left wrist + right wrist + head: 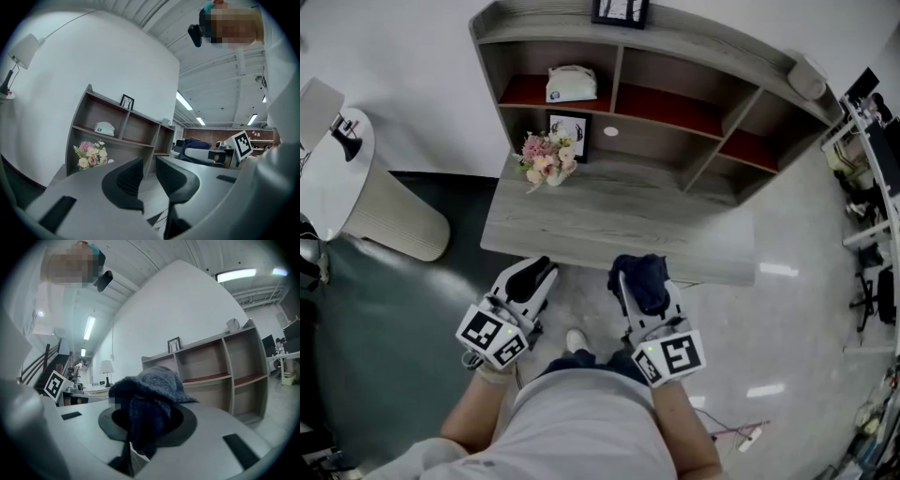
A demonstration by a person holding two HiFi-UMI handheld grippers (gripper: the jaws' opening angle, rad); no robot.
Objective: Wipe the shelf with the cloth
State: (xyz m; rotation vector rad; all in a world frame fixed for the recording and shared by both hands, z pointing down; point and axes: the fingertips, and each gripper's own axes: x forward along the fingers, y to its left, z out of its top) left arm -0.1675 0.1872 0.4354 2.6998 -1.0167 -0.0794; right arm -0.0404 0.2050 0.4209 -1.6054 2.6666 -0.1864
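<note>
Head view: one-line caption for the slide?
Right gripper shut on a dark blue cloth, left gripper open, both before the grey shelf unit.

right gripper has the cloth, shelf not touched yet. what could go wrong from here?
1. The flowers and small frame stand on the left of the lower surface; a wide sweep could tip them.
2. The cloth sits bunched in the right gripper; it might slip out, or bare jaw edges could scrape the wood.
3. The white box in the upper left compartment could be pushed off when wiping there.
</note>
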